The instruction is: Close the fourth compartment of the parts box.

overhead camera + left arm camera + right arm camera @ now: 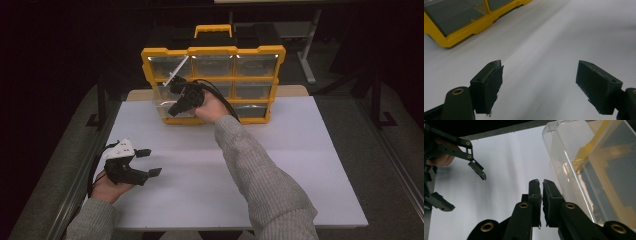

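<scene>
A: Where's the right hand-held gripper [542,185]?

B: Up at the yellow organizer [213,82], jaws pressed nearly together with nothing between them. The clear drawer [574,170], pulled partway out, sits just beside its tips.

A: And the left hand-held gripper [148,162]?

B: Jaws spread wide, gripping nothing, above the white counter [200,165], well apart from the organizer.

Grey knit sleeves [260,170]; black two-jaw left gripper [148,161] with brass rivets, white plate, trailing black cable.
</scene>
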Tool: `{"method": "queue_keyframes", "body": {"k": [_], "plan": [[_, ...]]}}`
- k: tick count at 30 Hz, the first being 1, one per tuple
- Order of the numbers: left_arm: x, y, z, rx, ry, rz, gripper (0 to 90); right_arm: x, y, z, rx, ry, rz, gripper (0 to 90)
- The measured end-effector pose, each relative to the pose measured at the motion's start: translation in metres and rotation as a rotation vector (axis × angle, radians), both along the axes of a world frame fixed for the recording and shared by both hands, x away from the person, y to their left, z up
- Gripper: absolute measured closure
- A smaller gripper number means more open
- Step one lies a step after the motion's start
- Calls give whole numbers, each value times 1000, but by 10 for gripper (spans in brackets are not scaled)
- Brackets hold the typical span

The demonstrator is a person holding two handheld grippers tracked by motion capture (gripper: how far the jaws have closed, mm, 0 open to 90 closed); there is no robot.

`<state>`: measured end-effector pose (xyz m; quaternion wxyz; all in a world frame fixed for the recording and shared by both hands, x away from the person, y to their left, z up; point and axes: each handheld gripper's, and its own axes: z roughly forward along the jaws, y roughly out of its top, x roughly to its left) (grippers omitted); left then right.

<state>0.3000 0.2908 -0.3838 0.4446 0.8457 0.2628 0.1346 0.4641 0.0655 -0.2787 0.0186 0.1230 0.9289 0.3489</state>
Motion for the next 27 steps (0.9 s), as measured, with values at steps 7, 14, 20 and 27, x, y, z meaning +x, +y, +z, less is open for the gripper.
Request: {"method": "queue_keyframes", "body": {"k": [7,14,20,27], "plan": [[1,0,-1,-6,7,7,209,6,0,0,4,3,-16,843],[2,0,-1,-12,12,11,208,12,0,0,4,-19,-31,848],[4,-1,-2,-4,21,11,208,19,-1,0,5,-23,-32,865],[4,-1,-3,-9,22,14,206,23,-1,0,2,-31,-43,876]]}}
